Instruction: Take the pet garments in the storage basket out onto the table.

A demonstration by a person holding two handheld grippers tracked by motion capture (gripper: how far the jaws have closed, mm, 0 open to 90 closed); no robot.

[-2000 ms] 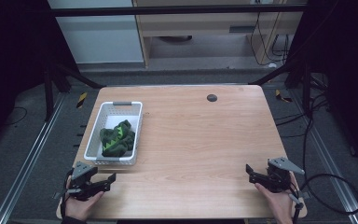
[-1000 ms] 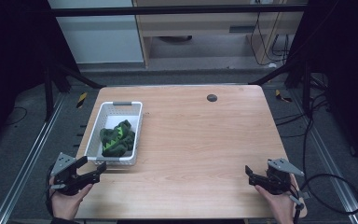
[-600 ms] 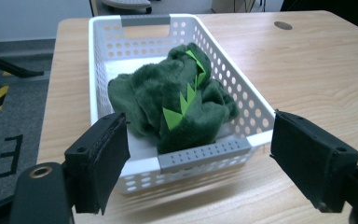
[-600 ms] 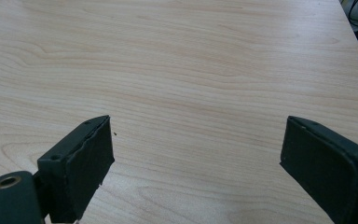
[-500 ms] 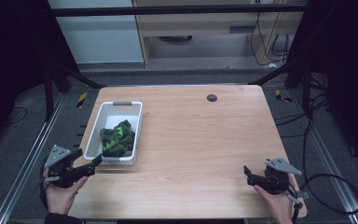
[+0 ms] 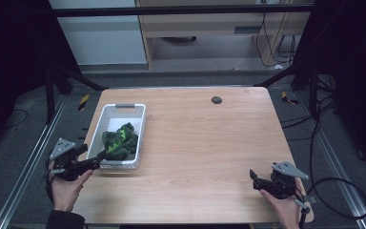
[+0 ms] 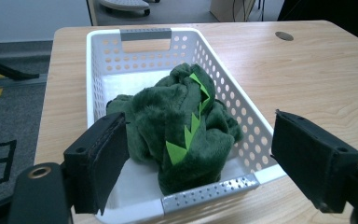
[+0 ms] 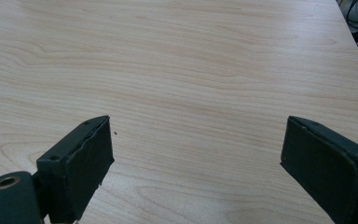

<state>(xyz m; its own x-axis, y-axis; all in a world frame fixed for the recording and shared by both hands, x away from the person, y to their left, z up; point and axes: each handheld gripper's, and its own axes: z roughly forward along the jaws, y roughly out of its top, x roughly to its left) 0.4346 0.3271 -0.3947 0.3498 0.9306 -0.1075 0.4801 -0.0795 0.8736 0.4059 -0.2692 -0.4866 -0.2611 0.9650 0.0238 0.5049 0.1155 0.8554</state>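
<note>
- Left gripper (image 6: 96,158): lower left of the high view, held in the person's left hand (image 6: 66,183), jaws spread wide and holding nothing. Its tips sit at the near end wall of the white perforated basket (image 6: 106,123); in the left gripper view the two black pads (image 7: 103,161) frame that basket's near rim.
- Green plush toy (image 6: 119,141): a crumpled dark-green soft toy with bright green felt spikes (image 7: 191,123), lying in the near half of the basket, left of centre in the high view. Judged step: the approach to a grasp of the toy.
- Next move, as a judgement: the open jaws must rise over the near rim, descend around the plush, then close on a thick fold.
- Obstruction: the basket's near wall stands between jaws and toy; the light basket may slide if pushed.
- Wooden table (image 6: 209,138): bare across the centre; a dark round grommet (image 6: 216,99) lies at upper centre, well apart from the work.
- Right gripper (image 6: 254,178): lower right of the high view, jaws wide apart, empty, low over bare wood in the right gripper view.
</note>
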